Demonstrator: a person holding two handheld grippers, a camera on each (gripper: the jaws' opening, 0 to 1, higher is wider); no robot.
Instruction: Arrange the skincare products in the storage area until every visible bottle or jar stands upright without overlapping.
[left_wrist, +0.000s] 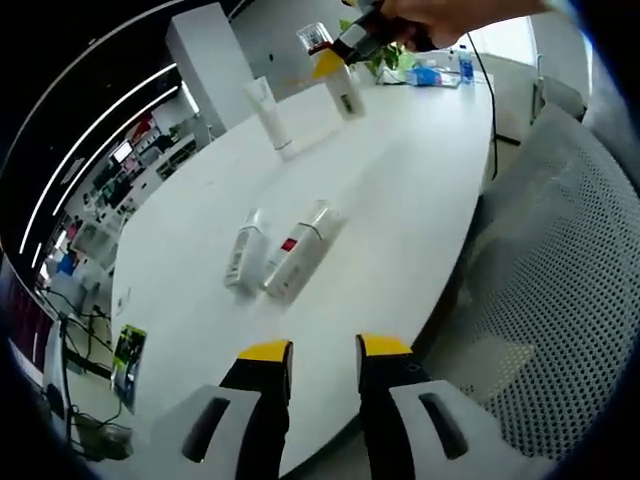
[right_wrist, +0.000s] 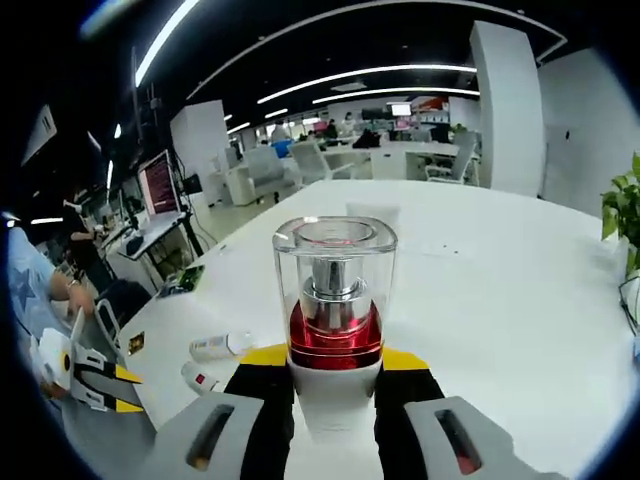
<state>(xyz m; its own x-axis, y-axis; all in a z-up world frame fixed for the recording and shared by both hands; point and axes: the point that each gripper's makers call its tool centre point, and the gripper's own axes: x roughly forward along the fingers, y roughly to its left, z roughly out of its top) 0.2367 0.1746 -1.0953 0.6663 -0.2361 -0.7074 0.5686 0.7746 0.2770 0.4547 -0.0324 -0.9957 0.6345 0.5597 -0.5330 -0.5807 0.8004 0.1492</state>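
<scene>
The clear-capped bottle with a red collar sits clamped in the right hand-held gripper, raised above the white tabletop. Two tubes lie flat there; the left hand-held gripper hangs narrowly parted, holding nothing.

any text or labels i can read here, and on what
No text can be read.
Upright tube: dark print, too blurred.
Bottle standing beside it: dark label, too small.
Two lying bottles: dark print on one, a red patch on the other, unreadable.
Pump bottle in the right gripper: no lettering to be seen.
Card at the table edge: too blurred.
</scene>
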